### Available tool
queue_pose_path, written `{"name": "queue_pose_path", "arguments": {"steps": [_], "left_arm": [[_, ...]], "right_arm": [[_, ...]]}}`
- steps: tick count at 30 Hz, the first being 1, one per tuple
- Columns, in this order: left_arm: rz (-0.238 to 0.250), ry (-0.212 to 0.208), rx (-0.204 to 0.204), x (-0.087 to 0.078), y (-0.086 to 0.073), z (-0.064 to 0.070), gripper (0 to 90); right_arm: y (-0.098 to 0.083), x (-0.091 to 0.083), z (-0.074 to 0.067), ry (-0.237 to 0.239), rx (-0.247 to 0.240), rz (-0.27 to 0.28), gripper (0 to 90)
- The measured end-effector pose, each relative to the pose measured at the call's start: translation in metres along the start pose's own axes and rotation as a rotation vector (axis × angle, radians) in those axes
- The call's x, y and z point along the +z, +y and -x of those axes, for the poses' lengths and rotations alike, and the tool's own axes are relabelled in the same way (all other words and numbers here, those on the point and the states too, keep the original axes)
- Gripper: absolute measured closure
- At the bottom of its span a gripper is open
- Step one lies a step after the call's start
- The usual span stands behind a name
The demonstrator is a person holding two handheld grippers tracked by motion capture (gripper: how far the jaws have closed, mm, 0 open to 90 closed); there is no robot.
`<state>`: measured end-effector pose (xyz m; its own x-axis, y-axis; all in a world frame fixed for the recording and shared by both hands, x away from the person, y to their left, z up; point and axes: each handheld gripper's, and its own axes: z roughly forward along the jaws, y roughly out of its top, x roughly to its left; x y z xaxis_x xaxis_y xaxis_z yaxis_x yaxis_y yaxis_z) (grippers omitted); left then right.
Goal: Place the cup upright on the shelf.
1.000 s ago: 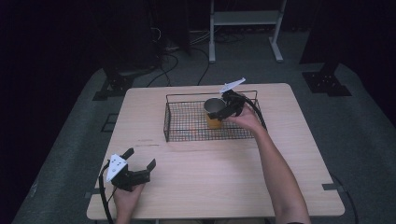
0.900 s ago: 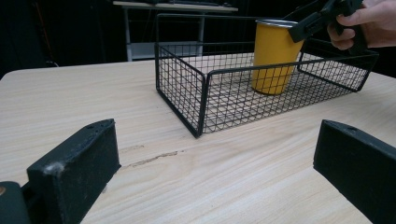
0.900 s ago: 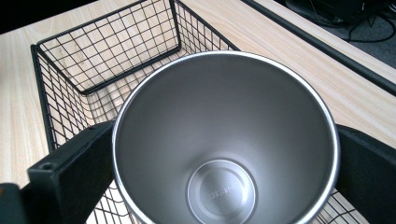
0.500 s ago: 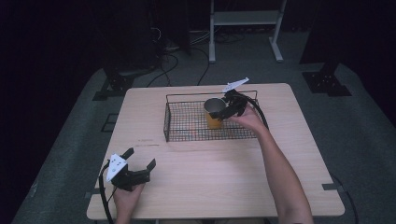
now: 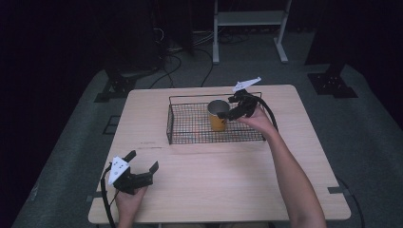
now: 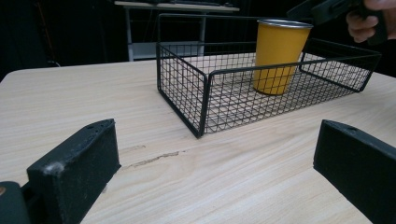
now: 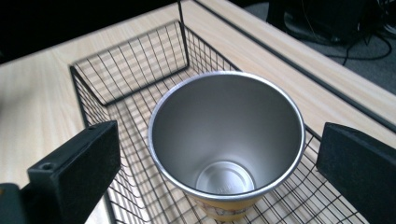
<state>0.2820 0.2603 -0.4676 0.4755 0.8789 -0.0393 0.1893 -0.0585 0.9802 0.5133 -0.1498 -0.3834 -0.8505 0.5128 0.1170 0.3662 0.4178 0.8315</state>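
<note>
Cup (image 5: 218,117) upright on the floor of the wire basket (image 5: 167,124), right of its middle, exactly where it stood a second back. Right gripper (image 5: 232,110) just above the rim toward the basket's right end, jaws spread wide and clear of the metal, shifted barely at all: probably a release just finished or a grasp pending. Left gripper (image 5: 142,160) well short of the basket's near left corner, jaws apart, idle.

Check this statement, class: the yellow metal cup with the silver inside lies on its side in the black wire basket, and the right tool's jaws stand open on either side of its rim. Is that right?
Not quite. The yellow metal cup stands upright in the black wire basket, as the left gripper view shows. The right tool does stand open on either side of its rim.
</note>
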Motion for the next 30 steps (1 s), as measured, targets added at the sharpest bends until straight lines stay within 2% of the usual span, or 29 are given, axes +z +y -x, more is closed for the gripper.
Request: {"name": "queue_pose_path", "arguments": {"steps": [8,10,21,30], "left_arm": [[0.000,-0.001,0.003,0.001,0.000,0.000,0.0],[0.000,-0.004,0.006,0.000,0.000,0.001,0.0],[-0.001,-0.003,0.009,0.000,0.000,0.001,0.0],[-0.001,-0.002,0.010,0.001,0.000,0.002,0.0]], "right_arm": [[-0.004,-0.019,-0.006,0.020,-0.001,0.064,0.0],[-0.006,-0.023,-0.009,0.017,-0.010,0.068,0.0],[-0.010,-0.043,-0.015,0.048,0.007,0.095,0.0],[-0.016,-0.053,-0.017,0.062,0.006,0.088,0.0]]}}
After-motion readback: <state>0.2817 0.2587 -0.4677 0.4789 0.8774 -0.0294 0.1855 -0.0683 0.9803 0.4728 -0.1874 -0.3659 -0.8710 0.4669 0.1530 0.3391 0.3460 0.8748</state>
